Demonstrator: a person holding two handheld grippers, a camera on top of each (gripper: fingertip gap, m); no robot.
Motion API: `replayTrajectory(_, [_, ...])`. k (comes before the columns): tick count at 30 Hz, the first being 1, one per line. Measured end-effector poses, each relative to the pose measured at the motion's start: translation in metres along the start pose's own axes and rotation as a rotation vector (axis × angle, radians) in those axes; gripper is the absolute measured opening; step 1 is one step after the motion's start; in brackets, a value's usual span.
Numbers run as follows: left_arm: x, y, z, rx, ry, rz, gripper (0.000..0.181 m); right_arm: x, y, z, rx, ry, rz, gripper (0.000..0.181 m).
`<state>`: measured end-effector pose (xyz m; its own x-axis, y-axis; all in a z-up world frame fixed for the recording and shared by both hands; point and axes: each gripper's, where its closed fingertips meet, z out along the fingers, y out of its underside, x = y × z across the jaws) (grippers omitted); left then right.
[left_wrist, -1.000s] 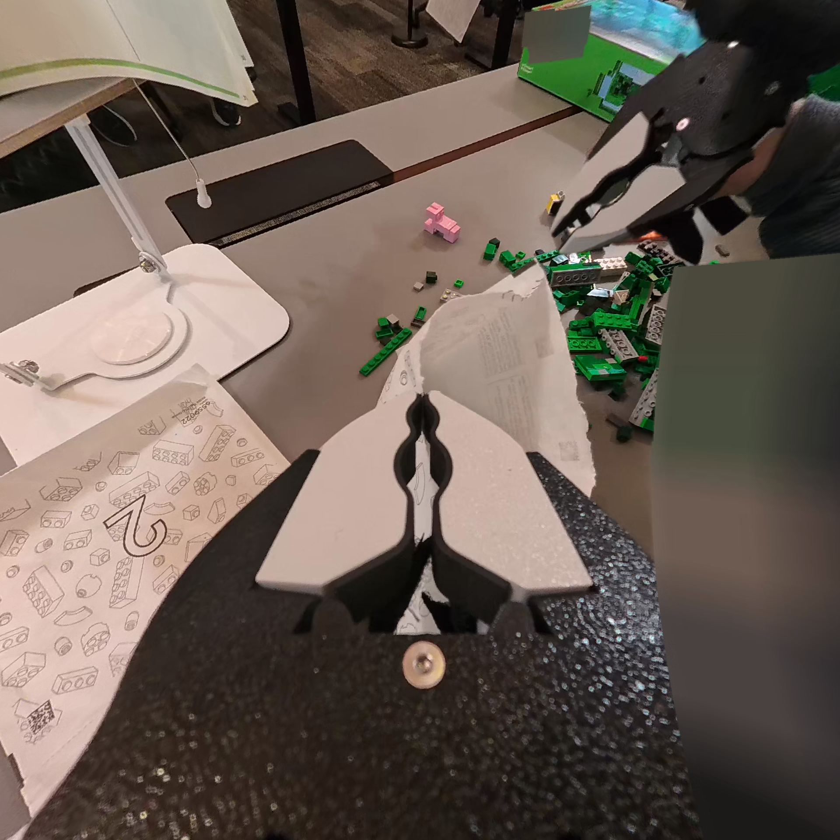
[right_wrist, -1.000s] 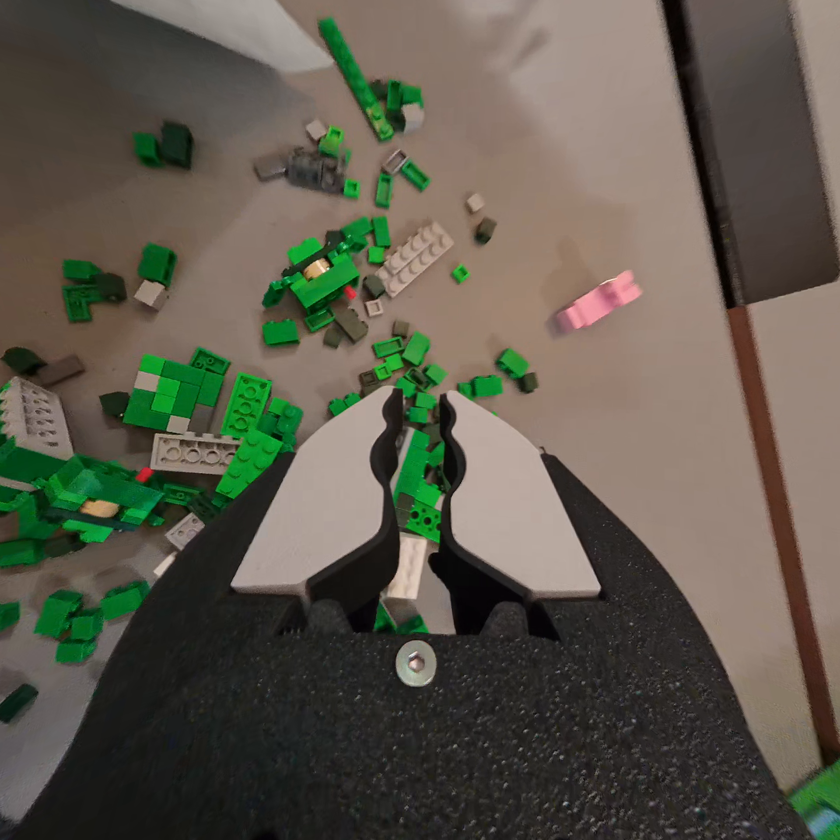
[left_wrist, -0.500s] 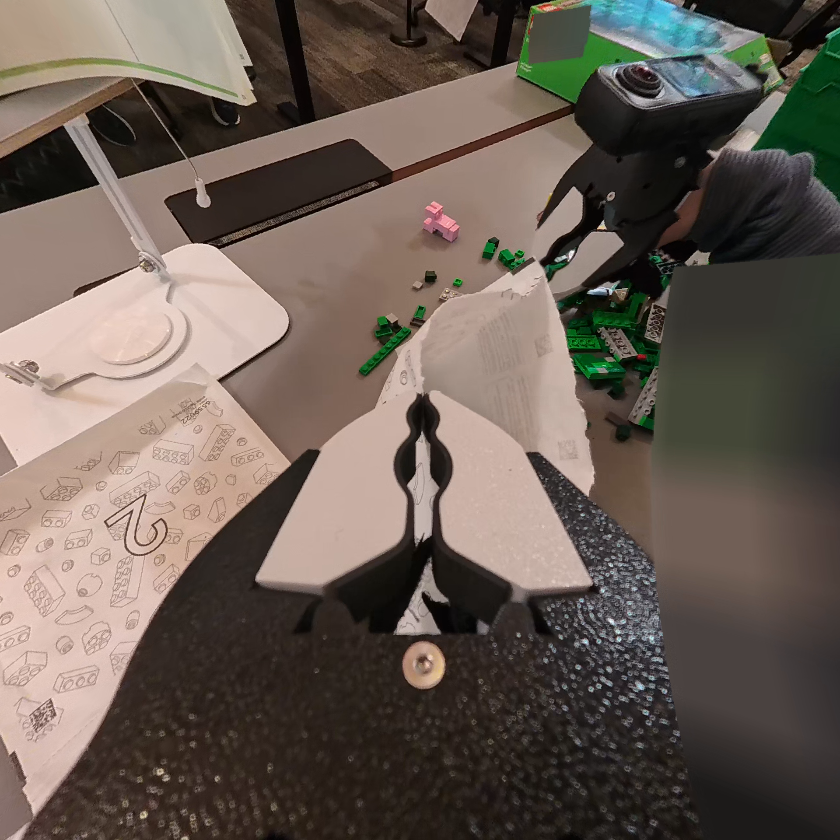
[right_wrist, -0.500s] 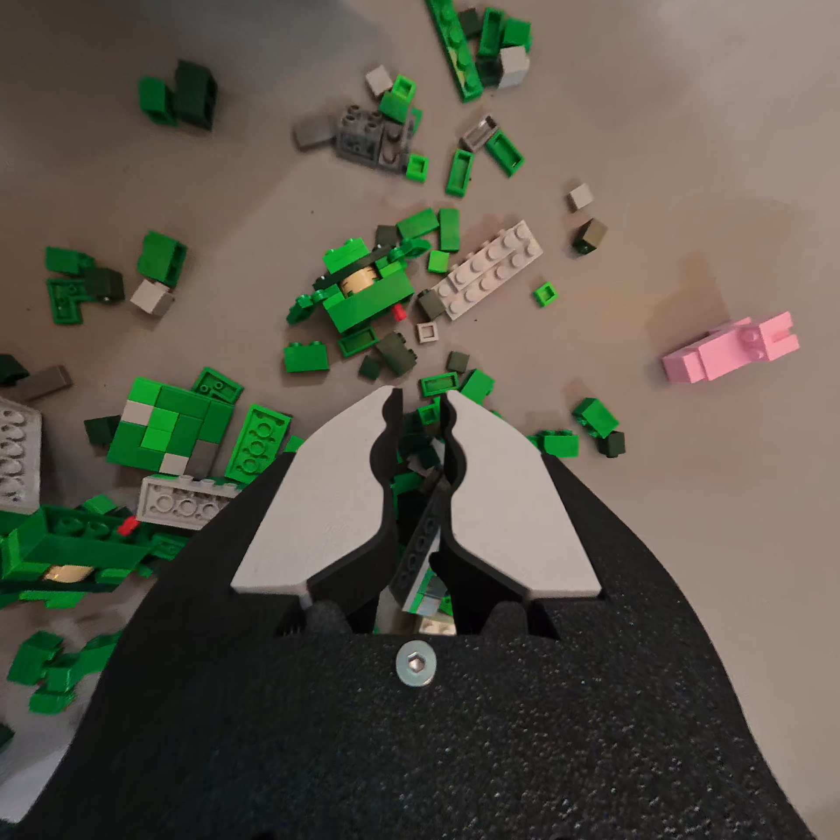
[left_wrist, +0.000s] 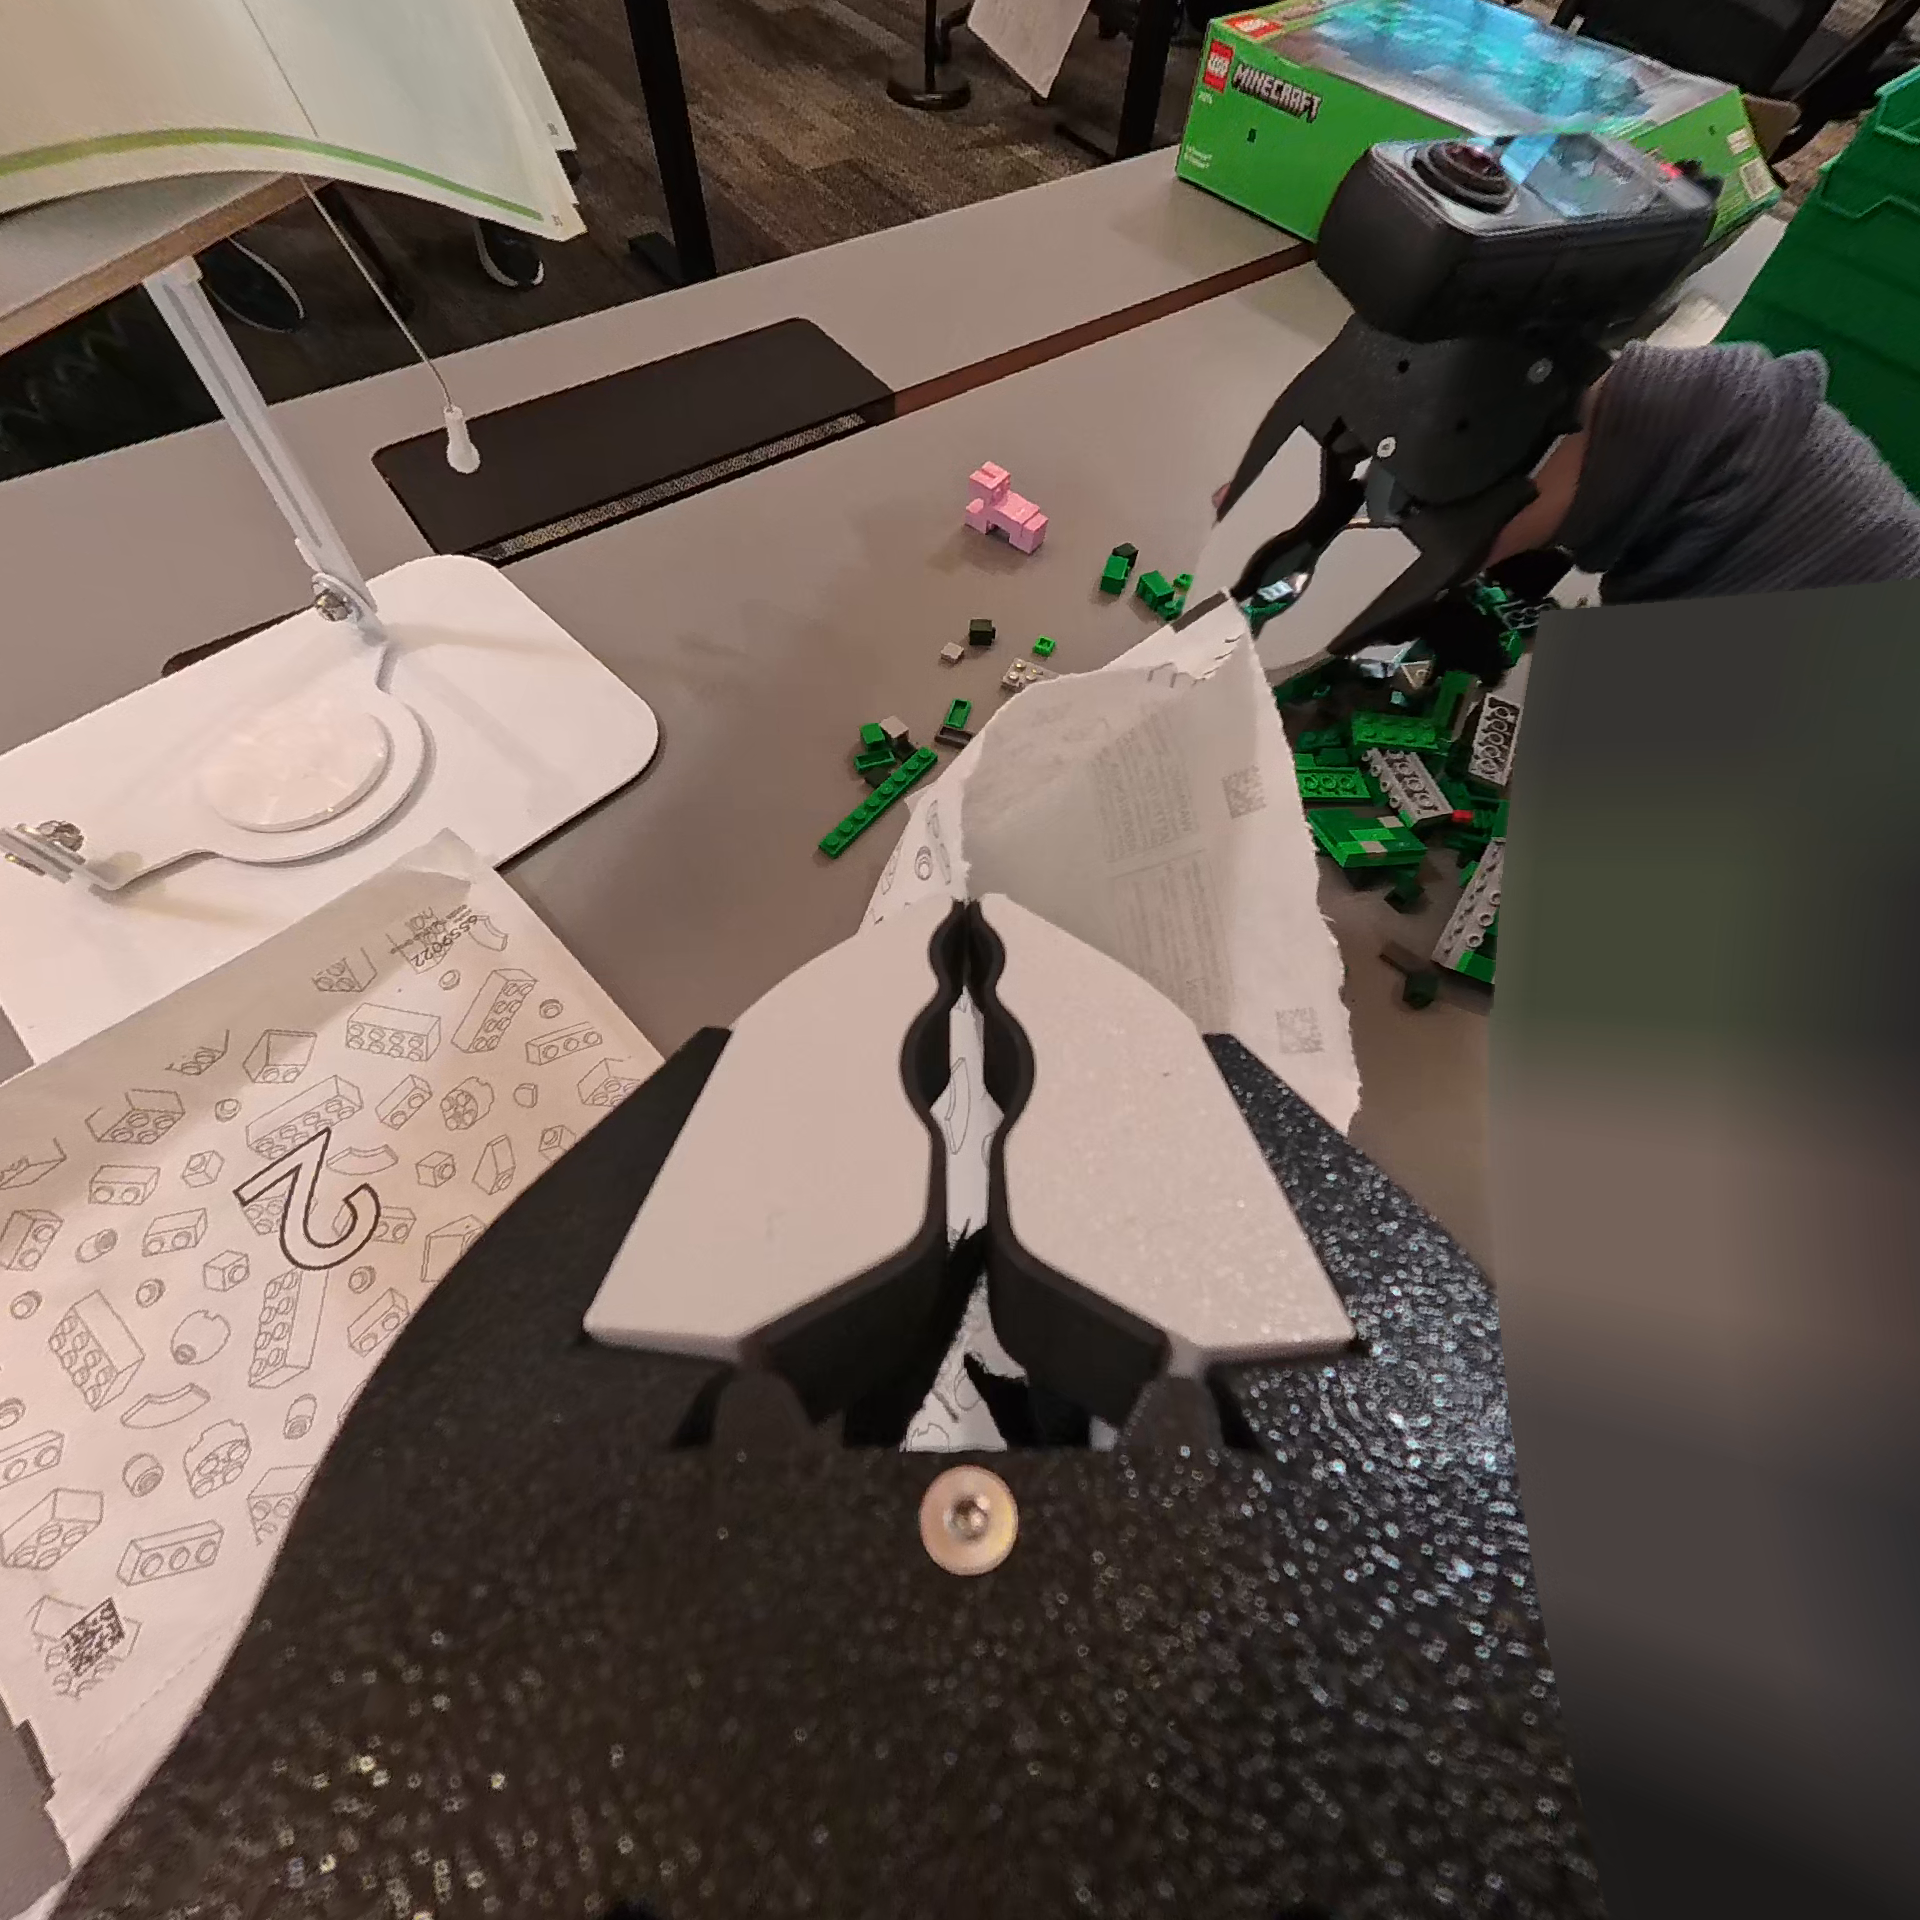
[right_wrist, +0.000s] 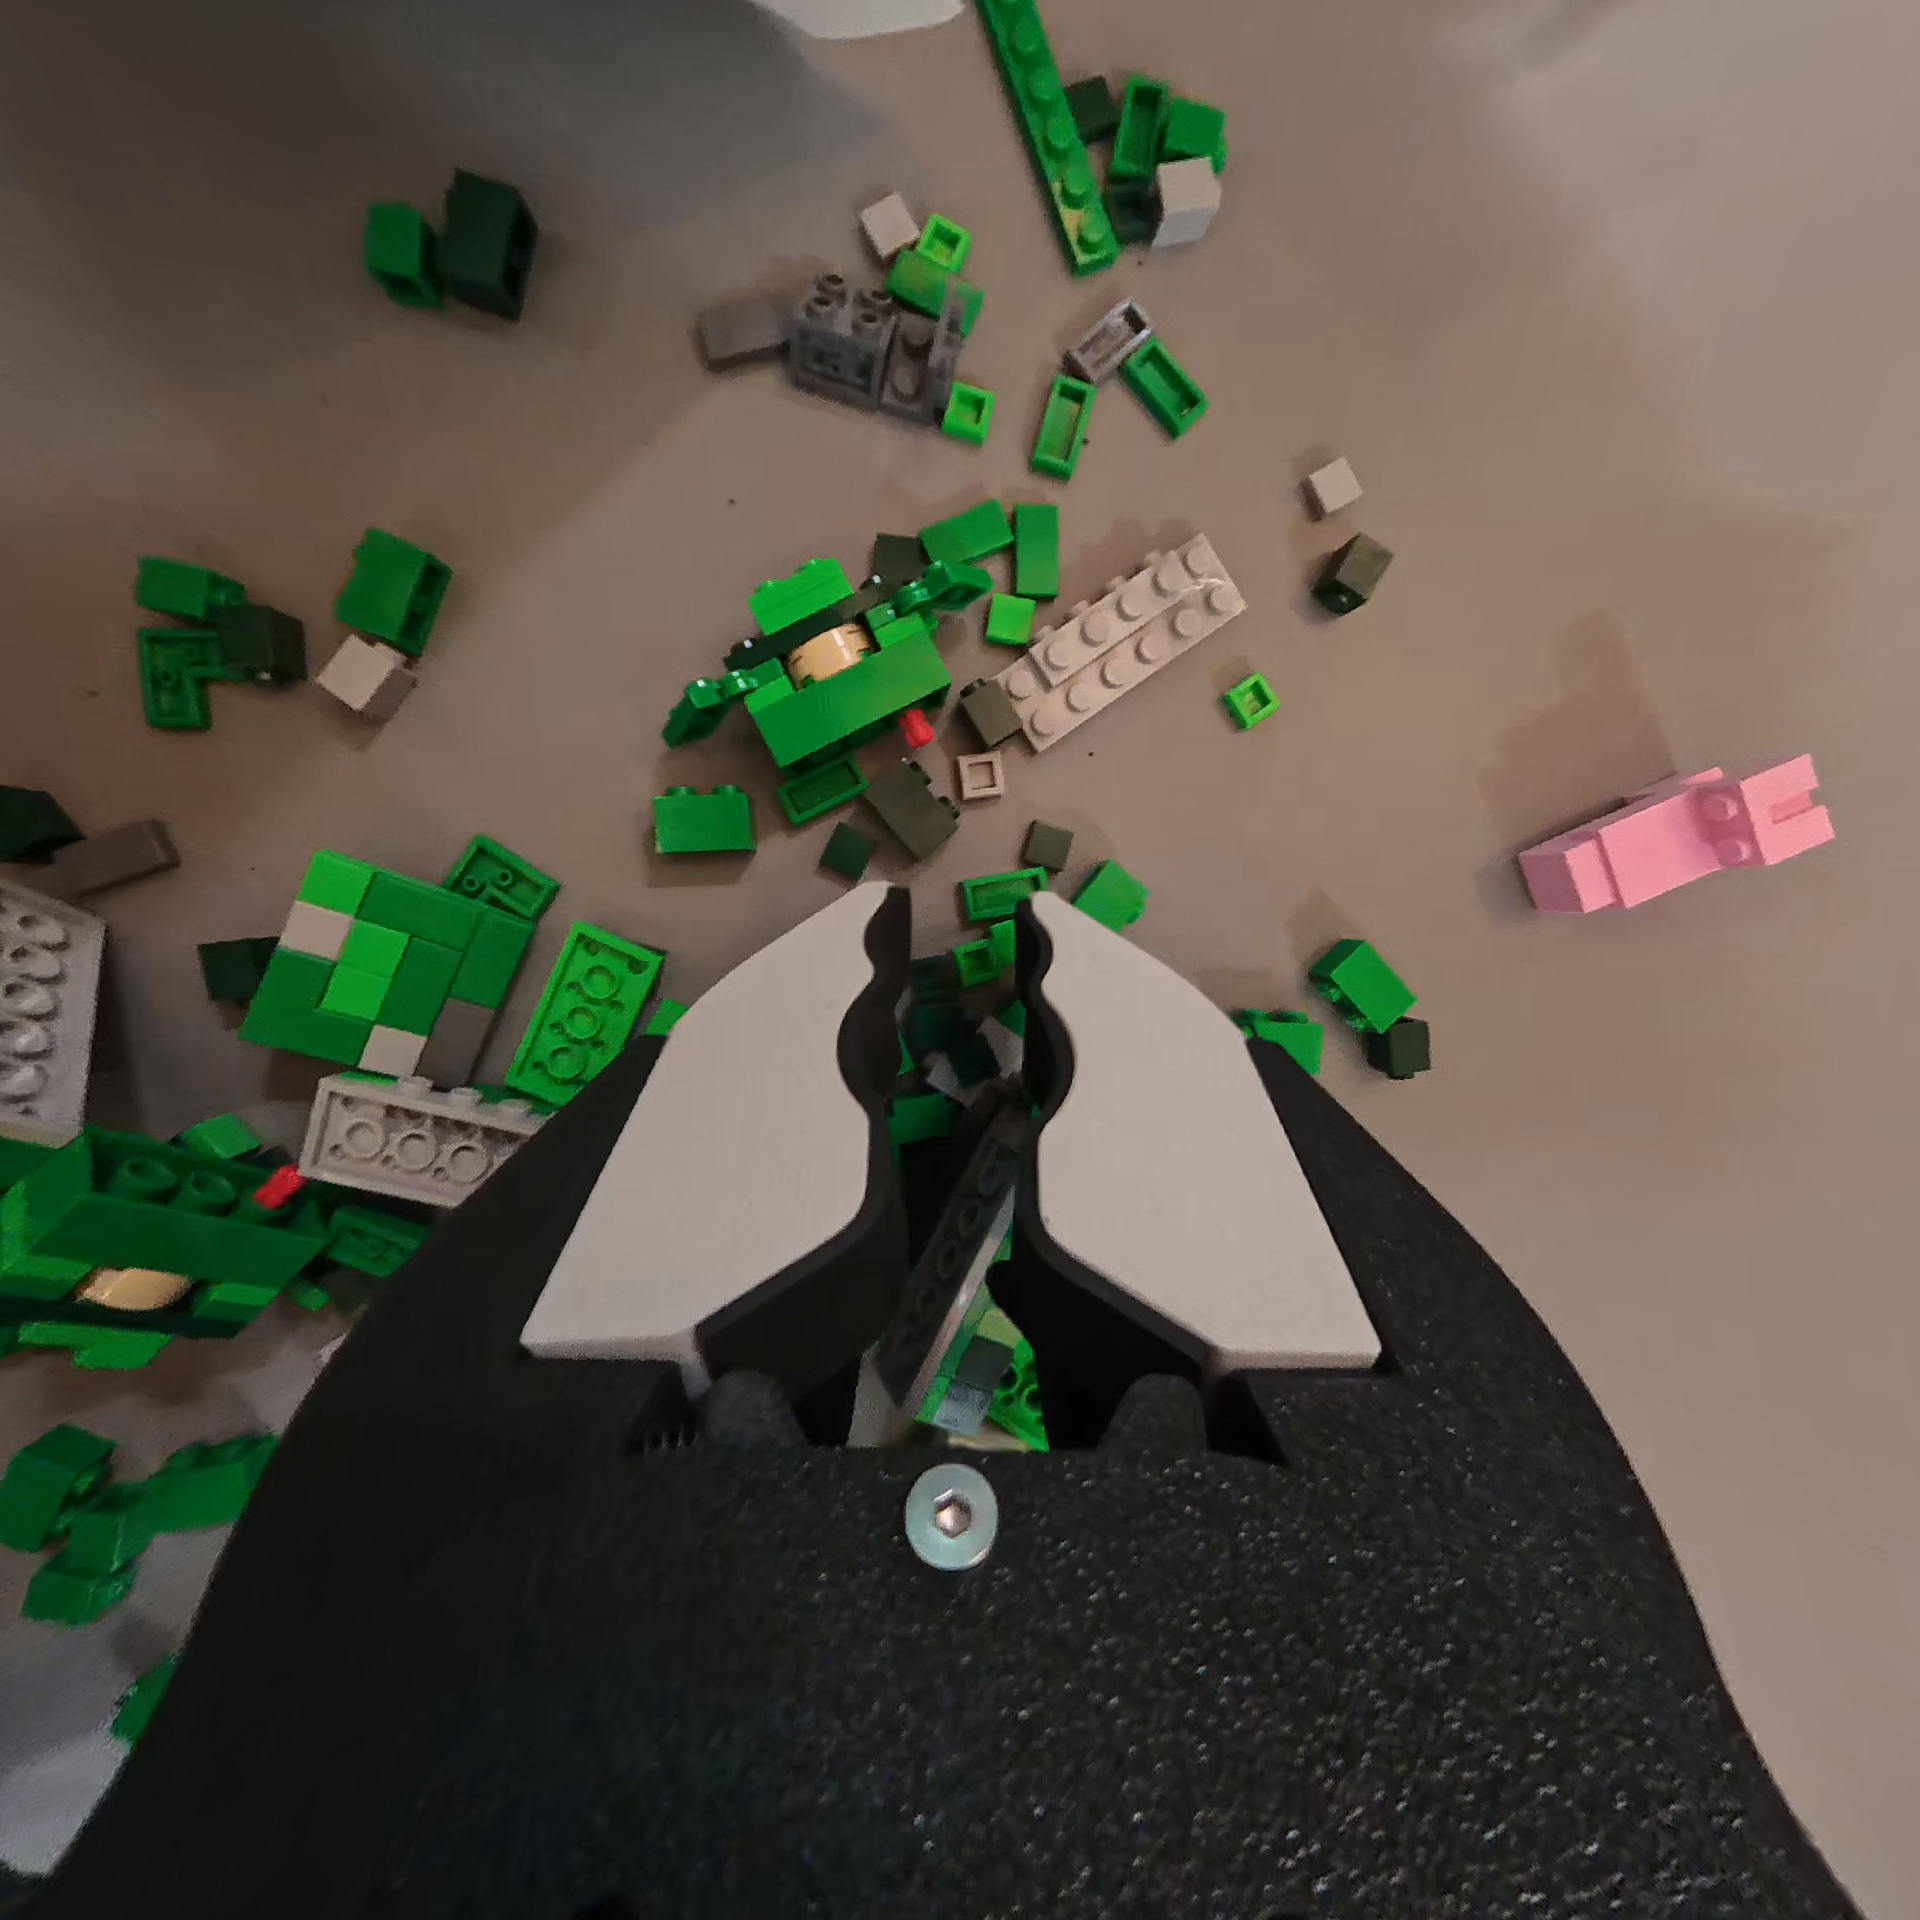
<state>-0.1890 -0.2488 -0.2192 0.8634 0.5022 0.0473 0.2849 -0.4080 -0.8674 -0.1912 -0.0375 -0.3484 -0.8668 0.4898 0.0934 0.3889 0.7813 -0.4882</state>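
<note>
Looking down the left gripper (left_wrist: 968, 914): fingers clenched tip to tip on a torn paper bag (left_wrist: 1164, 810), ragged mouth standing open above the worktop (left_wrist: 727, 582). Only pinching thin paper right by a tear, so could rip more or slide out with any tug. Can't tell if anything's left inside to spill. Lying flat just to the left: a second bag (left_wrist: 208, 1195), then a white stand (left_wrist: 312, 707) behind it. Way at the back, a green box (left_wrist: 1455, 114).

Over on the right gripper (right_wrist: 966, 904): fingers nearly closed on a dark plate (right_wrist: 961, 1226), wedged deep and slanted rather than square across the pads. Looks like a sketchy hold, honestly. Could twist free and drop into the bricks (right_wrist: 384, 966) scattered right underneath, then good luck spotting it among the rest. Could also knock loose ones around if lowered carelessly. Further out and well apart to the right: a pink pig (right_wrist: 1673, 842), sitting alone.
</note>
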Motion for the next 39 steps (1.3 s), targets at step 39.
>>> replayTrajectory(39, [0.002,-0.001,0.004,0.001,0.006,0.006,0.0,-0.098,-0.146,-0.098,0.459,0.141,-0.596,0.016])
